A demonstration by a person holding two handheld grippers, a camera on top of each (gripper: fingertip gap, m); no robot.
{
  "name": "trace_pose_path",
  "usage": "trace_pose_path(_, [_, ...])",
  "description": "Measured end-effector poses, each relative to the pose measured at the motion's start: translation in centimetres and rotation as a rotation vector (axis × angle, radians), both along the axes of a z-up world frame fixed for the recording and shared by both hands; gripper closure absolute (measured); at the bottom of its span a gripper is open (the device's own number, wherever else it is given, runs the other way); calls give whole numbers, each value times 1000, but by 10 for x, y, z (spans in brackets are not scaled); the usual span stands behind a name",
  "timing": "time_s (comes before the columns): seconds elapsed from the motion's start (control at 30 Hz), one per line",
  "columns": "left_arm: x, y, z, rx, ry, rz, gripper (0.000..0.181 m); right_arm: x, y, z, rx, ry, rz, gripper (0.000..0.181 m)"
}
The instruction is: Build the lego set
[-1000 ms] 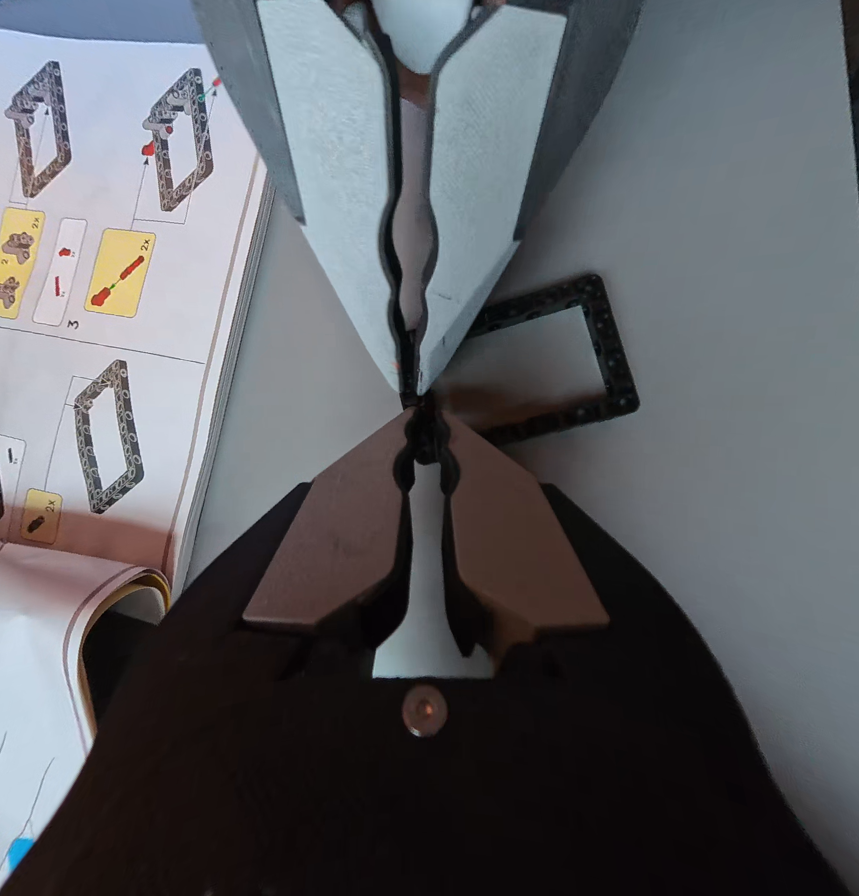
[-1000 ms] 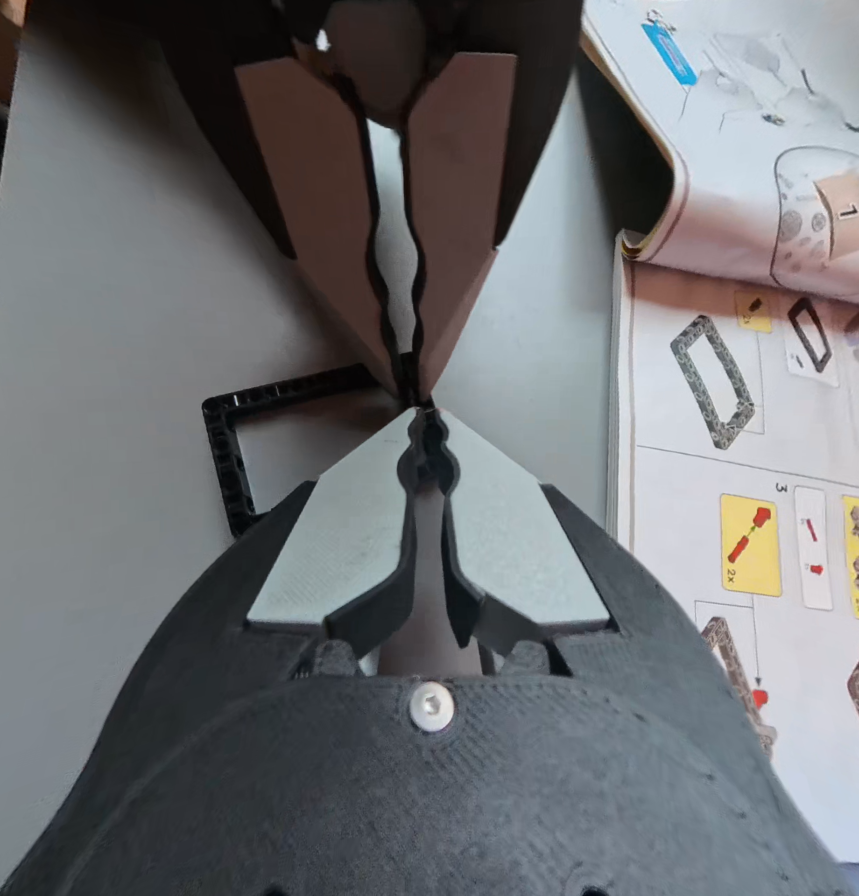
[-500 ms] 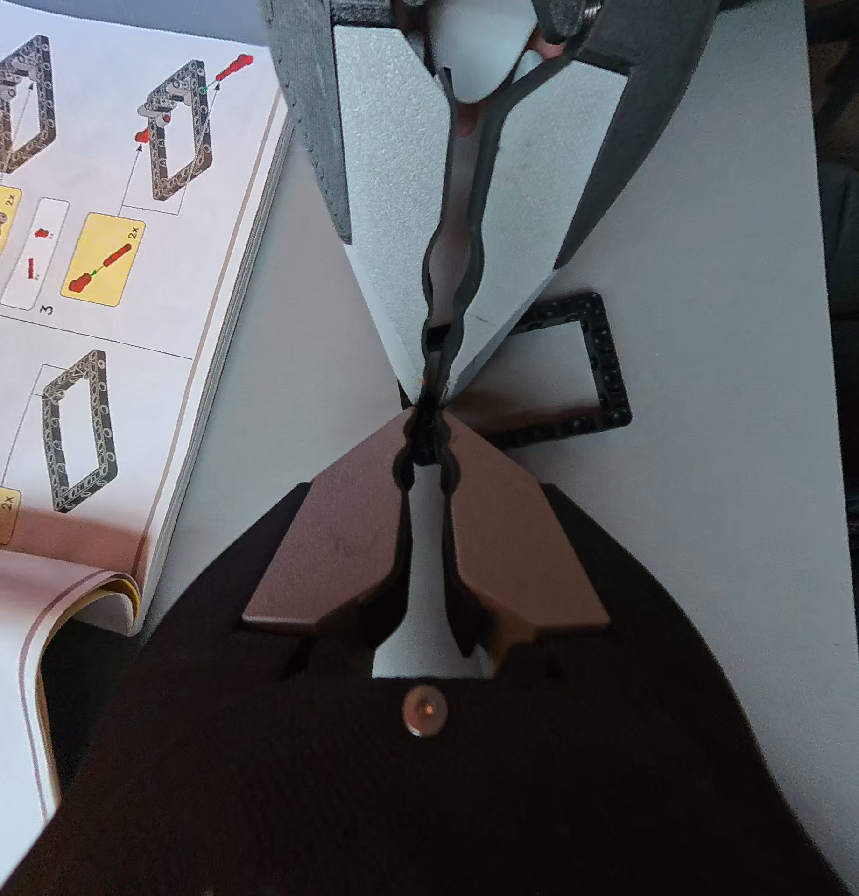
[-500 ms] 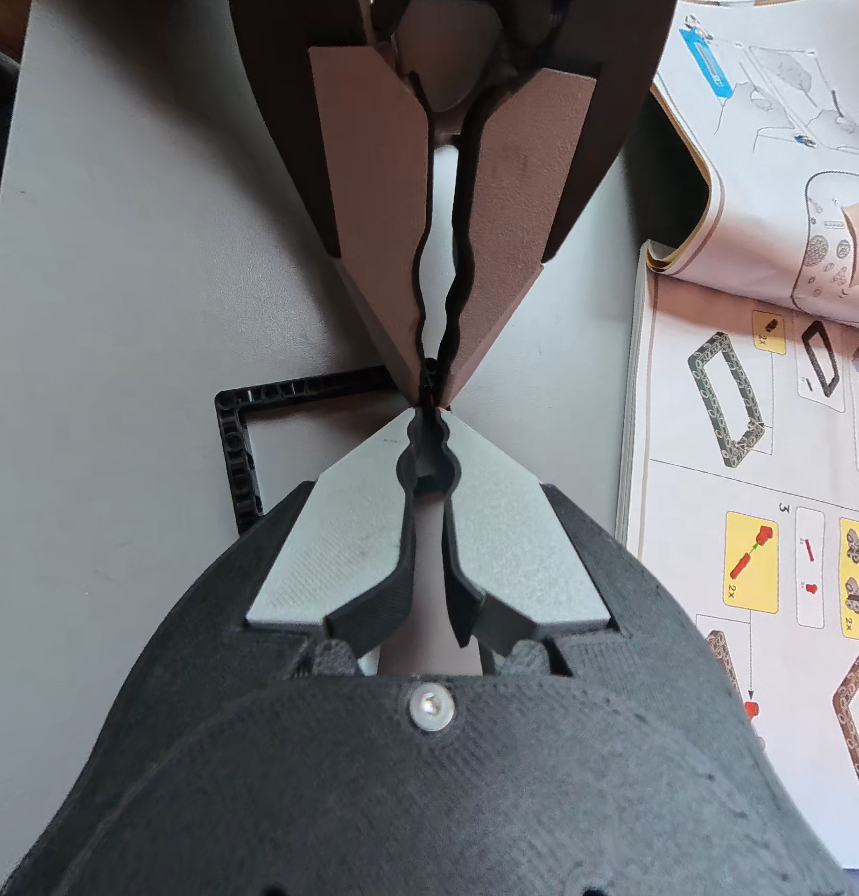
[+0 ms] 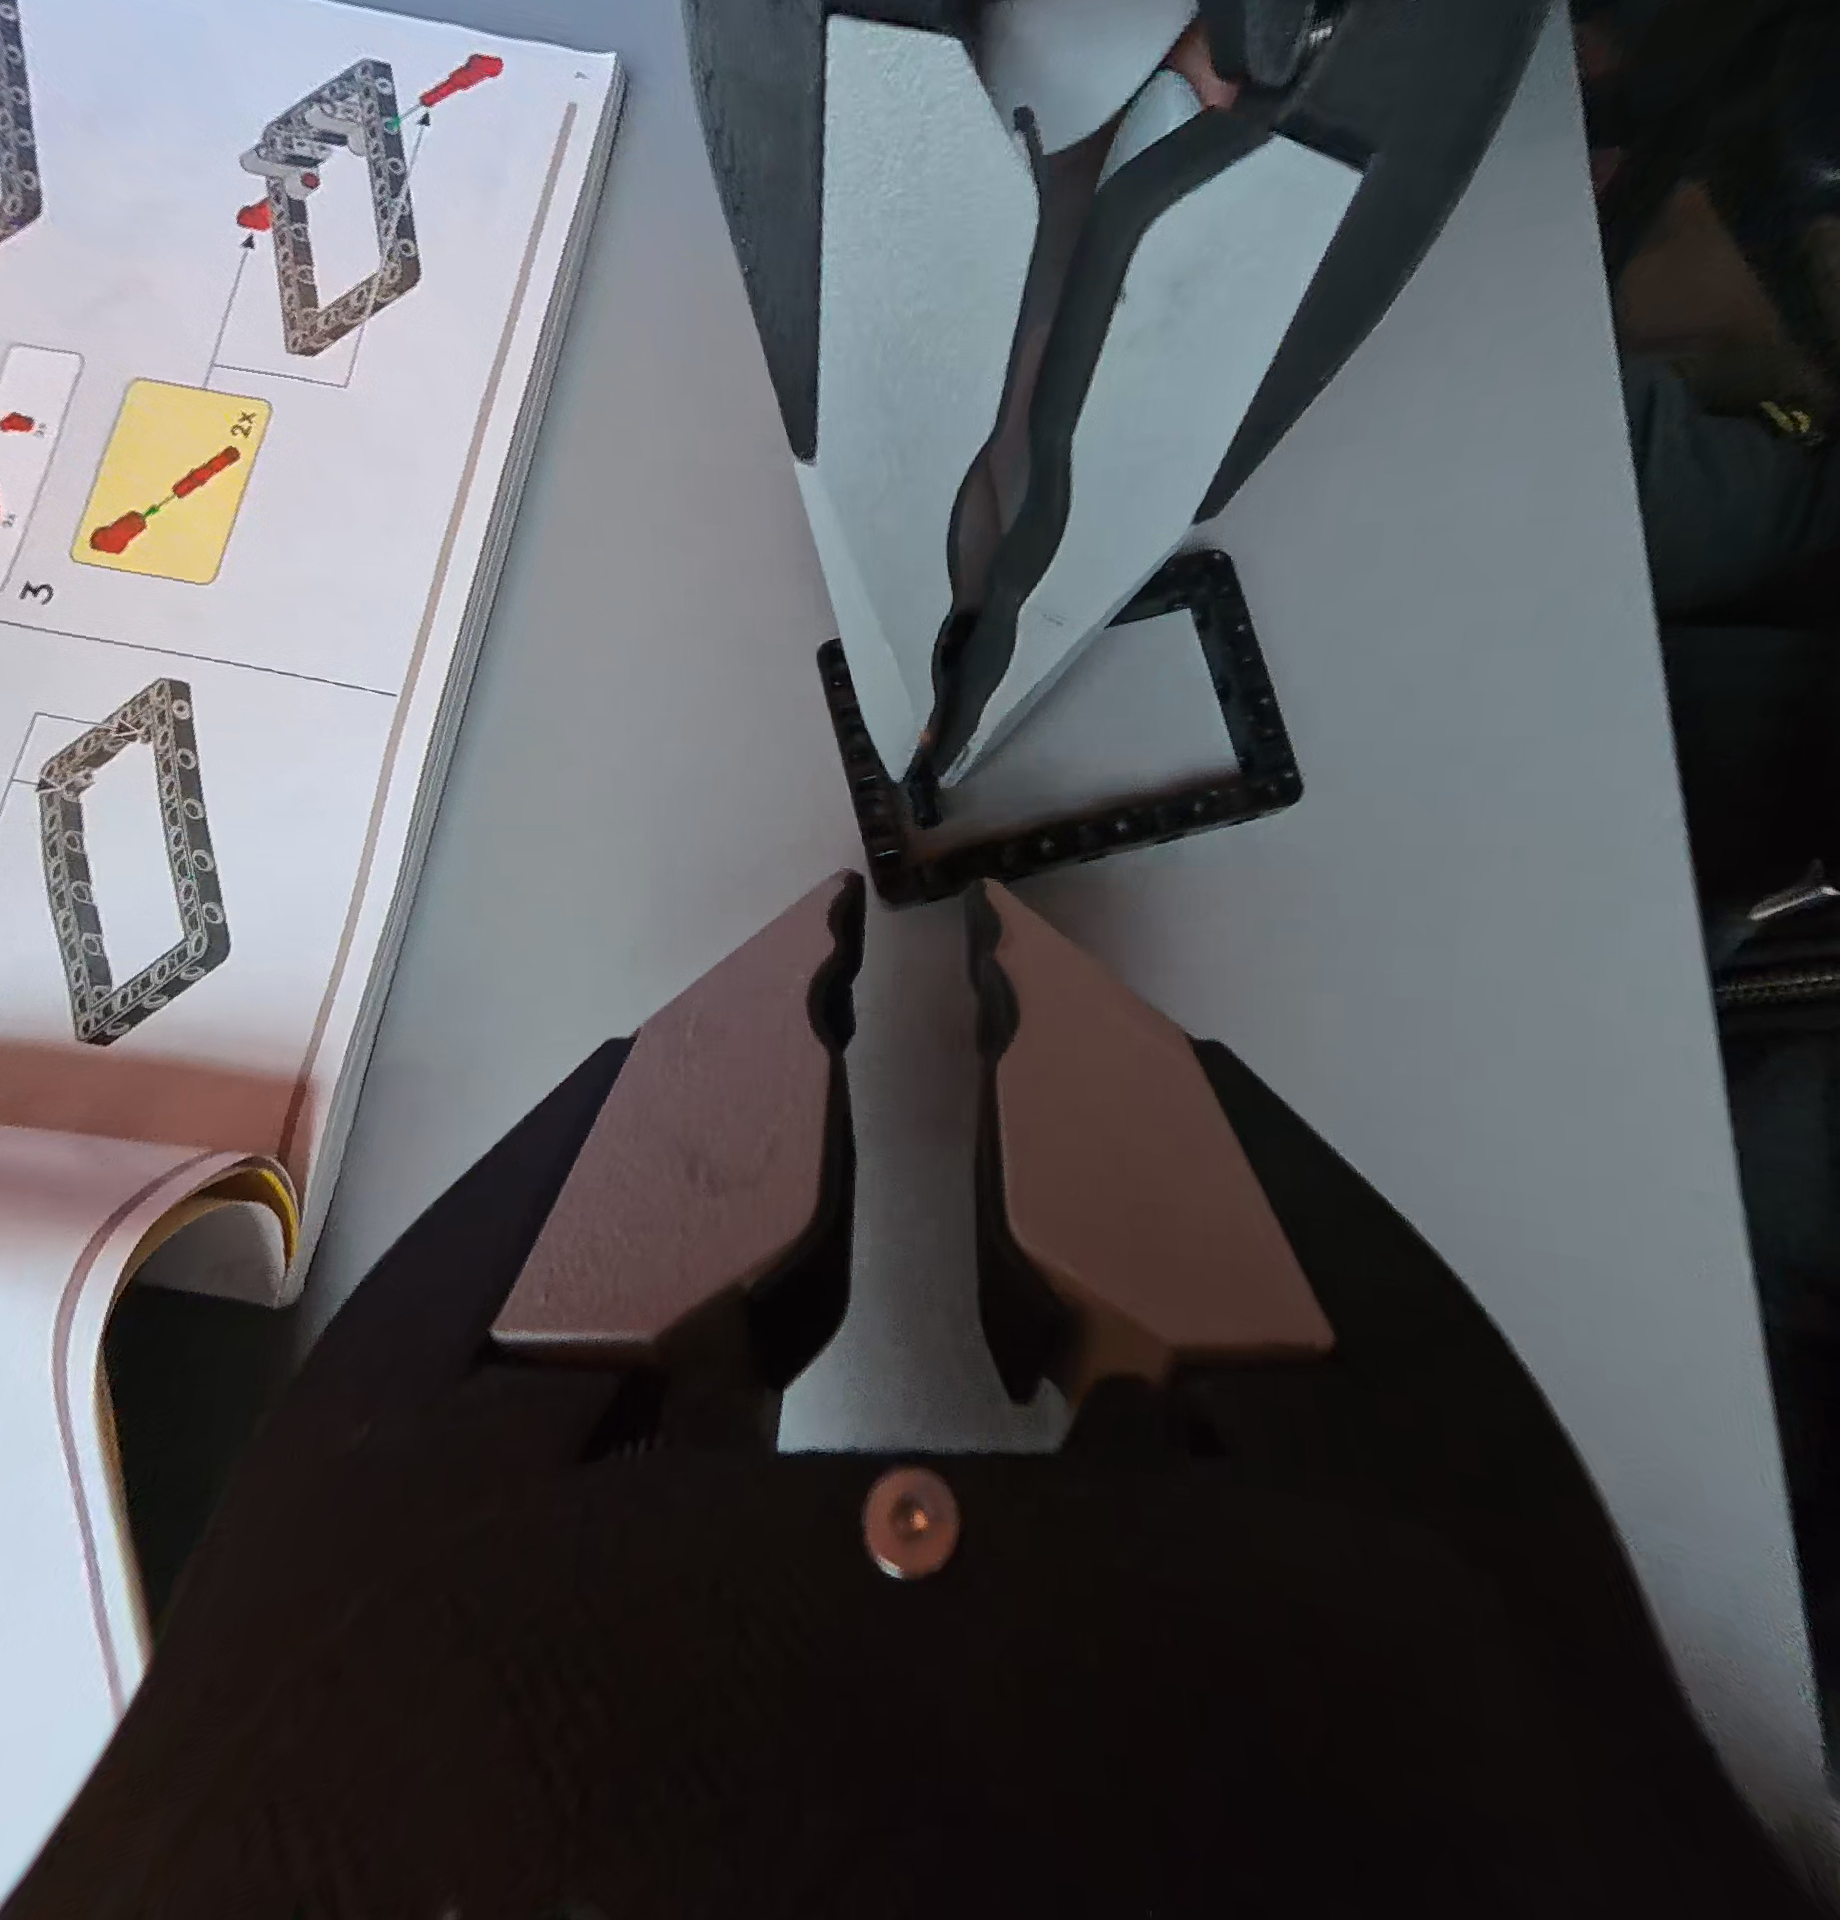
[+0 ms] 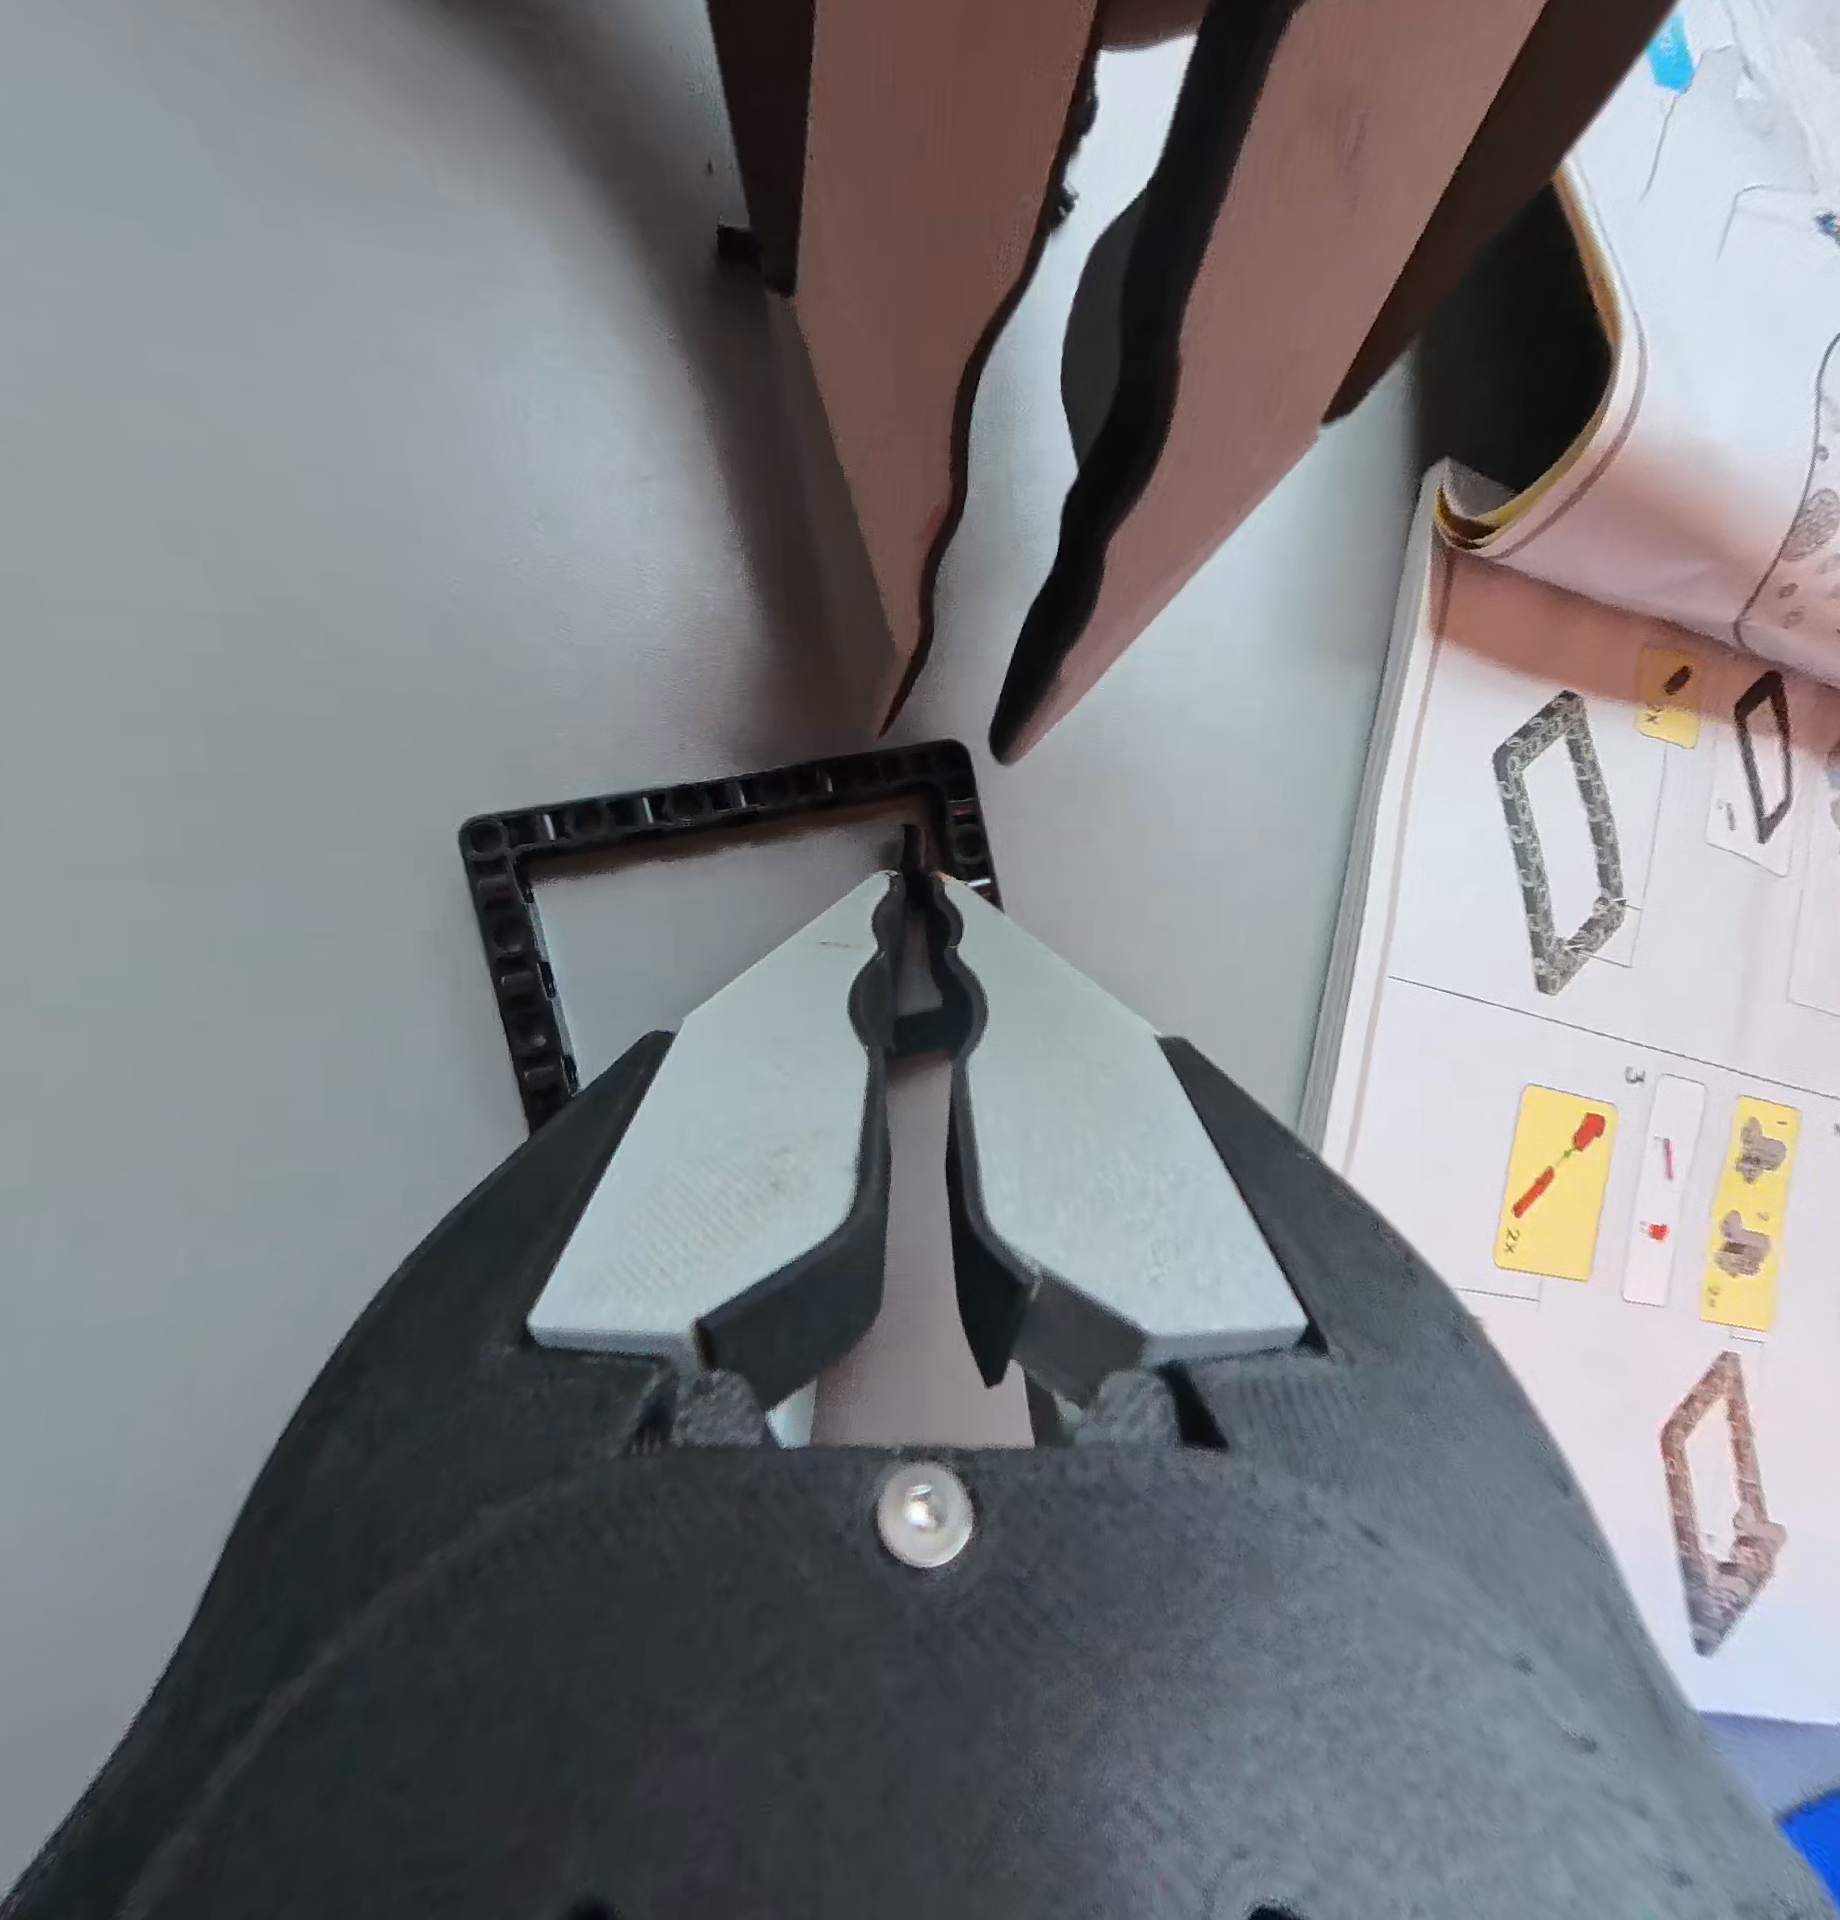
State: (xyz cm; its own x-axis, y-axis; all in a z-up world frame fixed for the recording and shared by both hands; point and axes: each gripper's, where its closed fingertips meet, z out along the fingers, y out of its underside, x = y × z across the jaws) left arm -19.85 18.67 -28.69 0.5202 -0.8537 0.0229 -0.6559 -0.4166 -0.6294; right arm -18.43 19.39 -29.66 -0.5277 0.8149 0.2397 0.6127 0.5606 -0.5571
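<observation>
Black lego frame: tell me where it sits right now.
The black lego frame lies flat on the grey table, right of the open instruction booklet in the left wrist view. The right gripper points into its near corner; the left gripper is open just short of it.

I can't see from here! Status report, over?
Left gripper open, empty. Right gripper shut on small black pin, inside black frame's corner. Nothing blocking.

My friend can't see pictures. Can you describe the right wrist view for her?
The grey right gripper pinches a small black pin inside a black lego frame on a white table. The brown left gripper hangs open opposite; an instruction booklet lies right.
</observation>
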Motion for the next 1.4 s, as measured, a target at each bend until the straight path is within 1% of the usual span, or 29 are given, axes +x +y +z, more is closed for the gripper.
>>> trace_pose_path(0.13, [-3, 3, -10, 25, 53, -25, 168, -2, 0, 0, 72, 18, 19, 181])
trace_pose_path(0.27, [-1, 5, -11, 23, 16, -41, 175, -3, 0, 0, 122, 37, 35, 181])
trace_pose_path(0.6, [2, 6, -10, 35, -23, -86, 175, -2, 4, 0, 331, 72, 83, 181])
trace_pose_path(0.77, [3, 5, -10, 40, -39, -97, 175, -1, 4, 1, 512, 105, 188, 181])
trace_pose_path(0.83, [3, 6, -10, 44, -37, -99, 175, -2, 4, 1, 550, 113, 223, 181])
trace_pose_path(0.9, [2, 6, -10, 50, -37, -101, 175, -2, 4, 1, 556, 114, 240, 181])
trace_pose_path(1.0, [3, 6, -10, 45, -55, -94, 175, -2, 4, 0, 548, 91, 229, 181])
trace_pose_path(1.1, [4, 6, -10, 59, -50, -104, 174, -1, 4, 0, 611, 96, 274, 181])
trace_pose_path(1.27, [4, 5, -10, 65, -47, -116, 174, -3, 4, 0, 657, 124, 276, 181])
trace_pose_path(1.33, [3, 5, -10, 60, -50, -122, 174, -3, 4, 0, 649, 117, 258, 181])
trace_pose_path(1.4, [3, 5, -10, 55, -54, -133, 174, -3, 3, 0, 601, 106, 238, 181])
